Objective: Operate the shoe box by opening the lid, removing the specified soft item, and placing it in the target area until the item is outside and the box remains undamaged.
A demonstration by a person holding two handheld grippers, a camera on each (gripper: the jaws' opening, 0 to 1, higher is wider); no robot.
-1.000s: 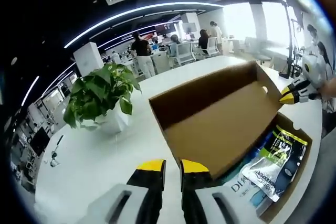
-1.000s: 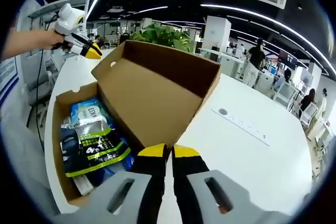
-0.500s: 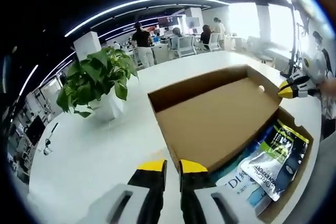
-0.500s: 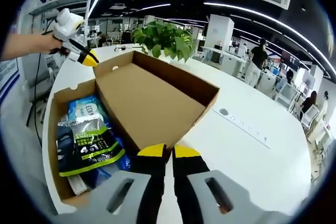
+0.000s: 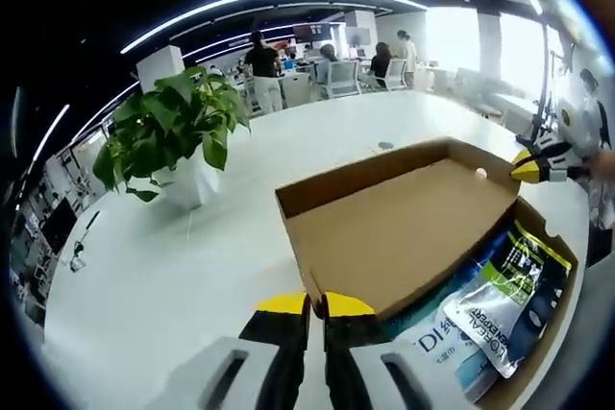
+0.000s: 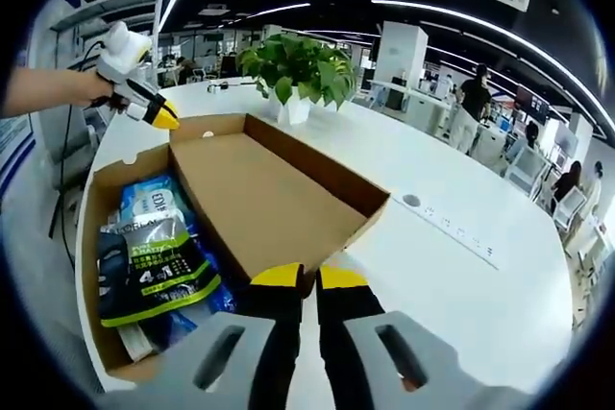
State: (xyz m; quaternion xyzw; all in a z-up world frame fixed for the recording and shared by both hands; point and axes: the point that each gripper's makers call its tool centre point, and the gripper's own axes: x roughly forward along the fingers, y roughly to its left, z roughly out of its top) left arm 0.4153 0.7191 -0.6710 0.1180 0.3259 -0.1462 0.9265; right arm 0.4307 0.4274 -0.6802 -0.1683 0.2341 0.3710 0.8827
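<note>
A shoe box [image 6: 91, 237] sits at the white tabletop [image 6: 461, 295] edge, lid [image 6: 259, 199] folded back, packets [image 6: 154, 271] reading "4 in 1" inside. Both claws, left claw [image 5: 307, 306] and right claw [image 6: 309, 277], are pressed together, holding nothing.

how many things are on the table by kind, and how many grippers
shoe box: 1
packets in the box: at least 3 seen, dark with green band, light blue, silver
potted plant: 1
grippers: 2, left and right
table socket: 1
total: 8 at least
</note>
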